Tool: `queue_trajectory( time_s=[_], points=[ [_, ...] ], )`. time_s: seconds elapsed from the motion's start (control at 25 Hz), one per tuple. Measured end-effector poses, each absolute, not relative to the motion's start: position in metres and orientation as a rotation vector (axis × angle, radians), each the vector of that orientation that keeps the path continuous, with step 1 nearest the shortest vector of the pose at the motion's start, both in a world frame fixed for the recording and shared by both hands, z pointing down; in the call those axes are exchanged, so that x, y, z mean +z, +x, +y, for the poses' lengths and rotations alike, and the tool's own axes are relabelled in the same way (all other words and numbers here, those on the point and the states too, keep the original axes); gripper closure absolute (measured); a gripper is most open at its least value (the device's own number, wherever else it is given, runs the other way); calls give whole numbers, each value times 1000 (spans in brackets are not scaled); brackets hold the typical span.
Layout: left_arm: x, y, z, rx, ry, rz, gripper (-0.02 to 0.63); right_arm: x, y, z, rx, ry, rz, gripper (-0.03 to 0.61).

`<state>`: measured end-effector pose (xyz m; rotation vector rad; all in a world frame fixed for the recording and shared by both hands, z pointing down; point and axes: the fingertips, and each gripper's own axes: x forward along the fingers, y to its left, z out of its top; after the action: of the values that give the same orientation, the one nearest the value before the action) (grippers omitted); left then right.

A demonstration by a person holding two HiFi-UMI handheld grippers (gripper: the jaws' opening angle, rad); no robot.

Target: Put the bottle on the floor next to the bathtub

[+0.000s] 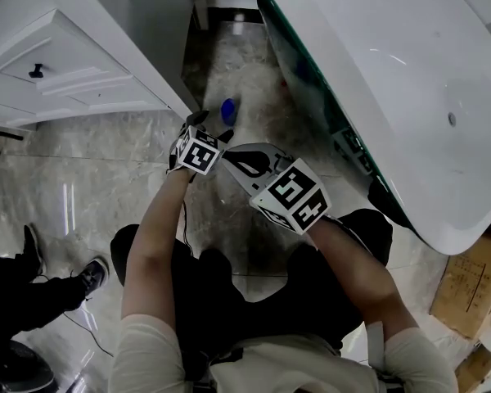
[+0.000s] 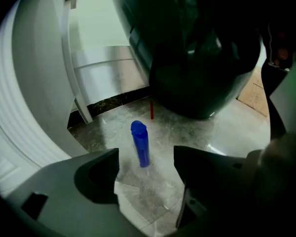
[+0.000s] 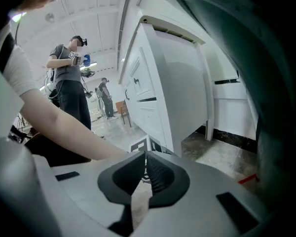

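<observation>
The blue bottle (image 2: 140, 144) stands upright on the marble floor (image 1: 106, 154), with the bathtub (image 1: 409, 80) near at its 3 o'clock. My left gripper (image 1: 211, 127) hovers at its 6 o'clock, jaws wide apart and clear of it. My right gripper (image 3: 143, 157), at 5 o'clock, is closed on nothing.

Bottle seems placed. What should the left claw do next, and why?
Probably lift the left claw back and clear of the blue bottle: its jaws stand wide apart, and the bottle stands upright on the floor beside the bathtub, so a careless move could topple it.
</observation>
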<state>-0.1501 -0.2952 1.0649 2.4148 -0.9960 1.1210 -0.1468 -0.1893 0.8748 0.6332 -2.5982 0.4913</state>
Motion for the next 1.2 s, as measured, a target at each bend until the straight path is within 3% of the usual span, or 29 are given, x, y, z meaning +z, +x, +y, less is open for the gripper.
queue_trajectory(
  time_s=[0.48, 0.72, 1.2],
  points=[
    [990, -169, -264, 1371, 2598, -827, 241, 861, -148, -158, 450, 582, -2590, 551],
    [950, -186, -248, 1360, 2476, -895, 241, 790, -154, -132, 572, 461, -2600, 551],
    [775, -216, -222, 1225, 2334, -1052, 242, 639, -156, -87, 922, 362, -2495, 551]
  ],
)
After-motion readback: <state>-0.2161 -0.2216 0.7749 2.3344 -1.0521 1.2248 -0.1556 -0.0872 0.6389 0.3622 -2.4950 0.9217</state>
